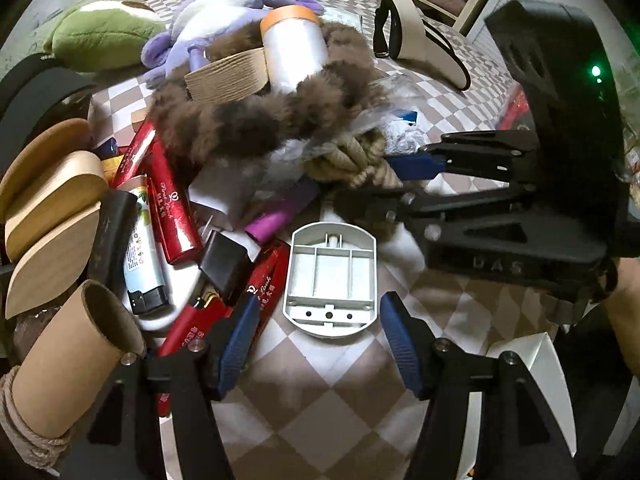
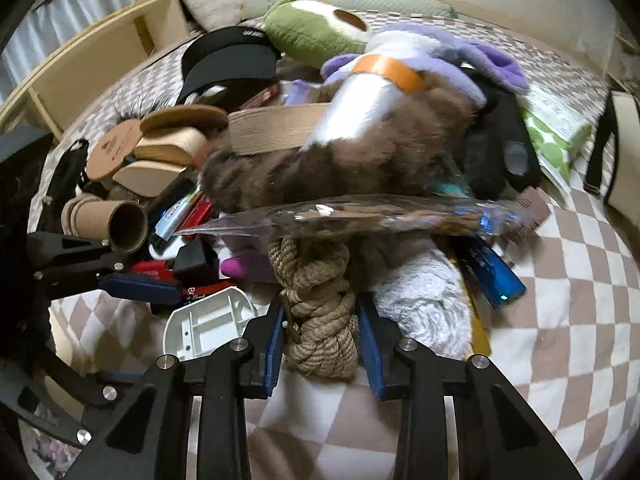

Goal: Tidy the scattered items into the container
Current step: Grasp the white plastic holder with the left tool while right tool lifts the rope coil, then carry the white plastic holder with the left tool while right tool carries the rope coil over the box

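A pile of items lies on a checkered bedspread (image 1: 332, 396). My right gripper (image 2: 322, 344) is shut on a coiled bundle of tan rope (image 2: 316, 304), its blue pads pressed on both sides; the rope (image 1: 354, 156) and the right gripper (image 1: 384, 180) also show in the left wrist view. My left gripper (image 1: 316, 344) is open, its blue pads either side of a grey plastic tray-shaped part (image 1: 330, 278), just short of it. That part (image 2: 208, 322) and the left gripper (image 2: 132, 292) show in the right wrist view. No container is clearly in view.
The pile holds a brown fur piece (image 1: 256, 120), a white bottle with orange cap (image 1: 294, 46), red tubes (image 1: 168, 196), a lighter (image 1: 144, 264), a cardboard tube (image 1: 76, 356), wooden pieces (image 1: 48, 200), purple and green plush toys (image 2: 316, 28), a white cloth (image 2: 424, 304), a clear bag (image 2: 380, 212).
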Action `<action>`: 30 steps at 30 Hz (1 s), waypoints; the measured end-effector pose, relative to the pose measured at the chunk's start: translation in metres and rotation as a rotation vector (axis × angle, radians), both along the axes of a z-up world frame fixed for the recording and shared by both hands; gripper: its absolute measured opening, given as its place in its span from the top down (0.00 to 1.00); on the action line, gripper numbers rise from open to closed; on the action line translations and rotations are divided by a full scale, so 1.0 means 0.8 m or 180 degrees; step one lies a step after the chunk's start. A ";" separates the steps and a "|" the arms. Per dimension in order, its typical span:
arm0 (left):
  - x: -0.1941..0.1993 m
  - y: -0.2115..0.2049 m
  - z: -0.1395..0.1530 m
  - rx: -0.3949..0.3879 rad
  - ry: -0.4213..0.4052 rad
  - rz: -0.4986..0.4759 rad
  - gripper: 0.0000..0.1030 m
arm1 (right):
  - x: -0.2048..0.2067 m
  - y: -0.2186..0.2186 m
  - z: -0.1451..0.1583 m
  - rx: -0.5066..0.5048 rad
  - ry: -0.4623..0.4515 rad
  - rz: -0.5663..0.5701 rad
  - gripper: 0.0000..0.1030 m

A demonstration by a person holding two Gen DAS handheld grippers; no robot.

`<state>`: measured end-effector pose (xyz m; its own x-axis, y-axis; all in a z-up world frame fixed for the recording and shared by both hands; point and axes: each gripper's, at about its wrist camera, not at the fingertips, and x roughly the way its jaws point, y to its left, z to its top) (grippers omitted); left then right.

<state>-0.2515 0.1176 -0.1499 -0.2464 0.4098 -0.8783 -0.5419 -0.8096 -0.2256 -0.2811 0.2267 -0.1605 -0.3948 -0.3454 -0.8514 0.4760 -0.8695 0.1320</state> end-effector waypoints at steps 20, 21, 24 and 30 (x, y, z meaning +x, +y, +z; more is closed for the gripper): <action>0.023 -0.023 -0.014 -0.0307 -0.0119 -0.0235 0.55 | 0.045 -0.030 0.001 -0.0370 -0.0381 0.0544 0.66; 0.024 -0.025 -0.012 -0.0306 -0.0104 -0.0219 0.55 | 0.046 -0.028 0.004 -0.0376 -0.0375 0.0532 0.66; 0.028 -0.032 -0.005 -0.0301 -0.0059 -0.0173 0.55 | 0.049 -0.022 0.010 -0.0393 -0.0356 0.0496 0.66; 0.036 -0.045 0.010 -0.0293 0.0032 -0.0082 0.55 | 0.054 -0.013 0.028 -0.0473 -0.0323 0.0424 0.66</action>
